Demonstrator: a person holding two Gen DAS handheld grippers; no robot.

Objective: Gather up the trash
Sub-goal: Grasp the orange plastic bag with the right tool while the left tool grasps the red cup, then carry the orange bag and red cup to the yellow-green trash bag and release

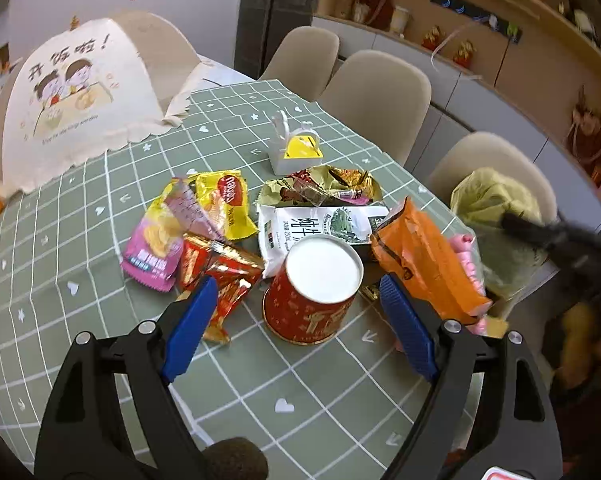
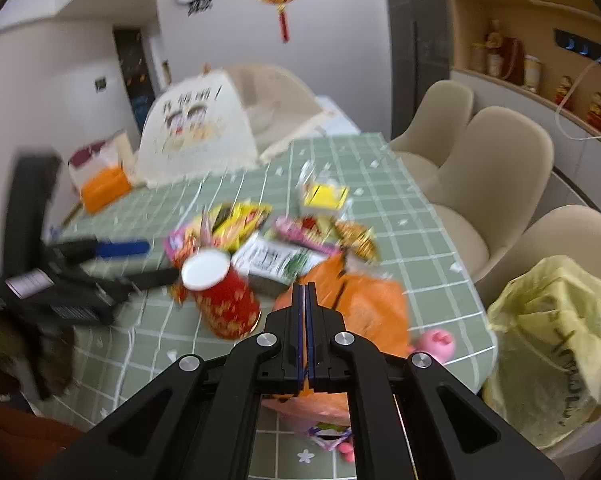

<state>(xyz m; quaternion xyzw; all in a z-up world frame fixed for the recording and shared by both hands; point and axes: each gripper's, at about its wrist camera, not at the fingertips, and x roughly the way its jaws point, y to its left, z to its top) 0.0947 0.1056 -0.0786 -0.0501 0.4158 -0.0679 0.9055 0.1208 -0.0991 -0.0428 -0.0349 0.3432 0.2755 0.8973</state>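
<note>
Trash (image 1: 284, 220) lies heaped mid-frame on the table (image 1: 100, 320) in the left wrist view, gathered for bagging. The left gripper (image 1: 296, 320), jaws wide, straddles the red cup (image 1: 312, 288), seemingly lining up a grasp. In the right wrist view, the right gripper (image 2: 305, 292) is clamped on the orange wrapper (image 2: 364, 304); the yellow bag (image 2: 556, 348) gapes at lower right.

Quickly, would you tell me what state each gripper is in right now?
Left gripper: open, empty, fingers either side of the red paper cup.
Right gripper: shut on the orange wrapper.
</note>
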